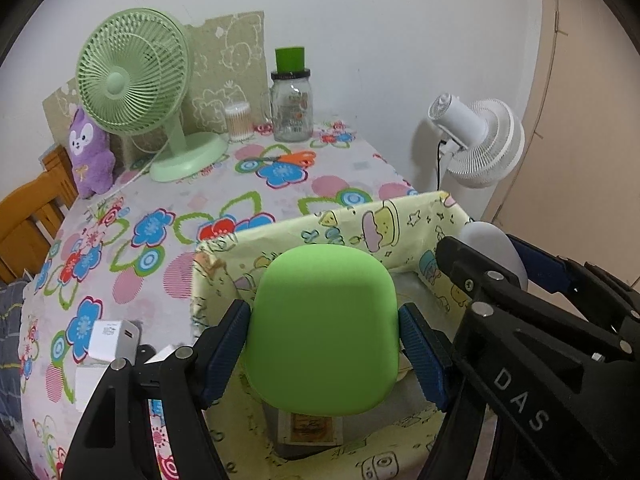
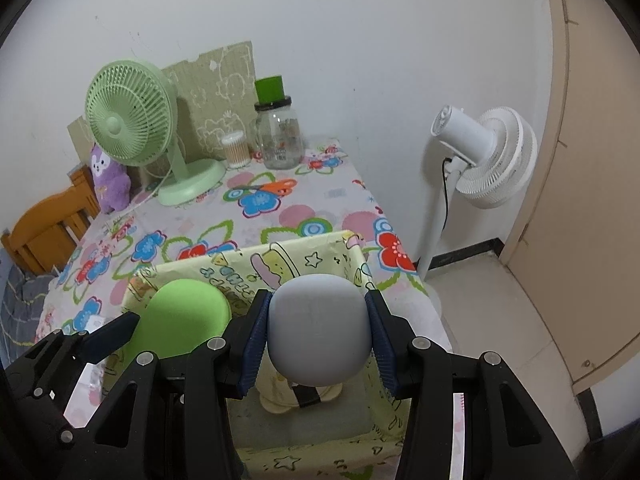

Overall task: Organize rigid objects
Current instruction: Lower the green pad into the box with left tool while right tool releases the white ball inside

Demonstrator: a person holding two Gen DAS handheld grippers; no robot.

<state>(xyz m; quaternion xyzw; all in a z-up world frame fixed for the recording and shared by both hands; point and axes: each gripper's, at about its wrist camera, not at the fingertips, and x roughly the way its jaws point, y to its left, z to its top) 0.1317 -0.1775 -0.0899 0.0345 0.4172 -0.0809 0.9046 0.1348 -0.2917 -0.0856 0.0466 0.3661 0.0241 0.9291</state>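
A bright green rounded object (image 1: 324,328) sits between the blue pads of my left gripper (image 1: 324,340), which is shut on it above the yellow cartoon-print fabric box (image 1: 360,216). My right gripper (image 2: 318,332) is shut on a pale grey-blue rounded object (image 2: 320,328), also over the box (image 2: 248,264). The two grippers hang side by side: the right gripper (image 1: 496,264) shows at the right of the left wrist view, and the green object (image 2: 184,316) shows at the left of the right wrist view. A cream item with a black strap (image 2: 300,400) lies on the box floor.
On the flowered tablecloth (image 1: 160,248) stand a green desk fan (image 1: 136,80), a glass jar with a green lid (image 1: 291,96), a cotton-swab tub (image 1: 239,120), orange scissors (image 1: 292,158), a purple plush (image 1: 88,152) and a white charger (image 1: 114,338). A white floor fan (image 2: 484,156) stands right of the table.
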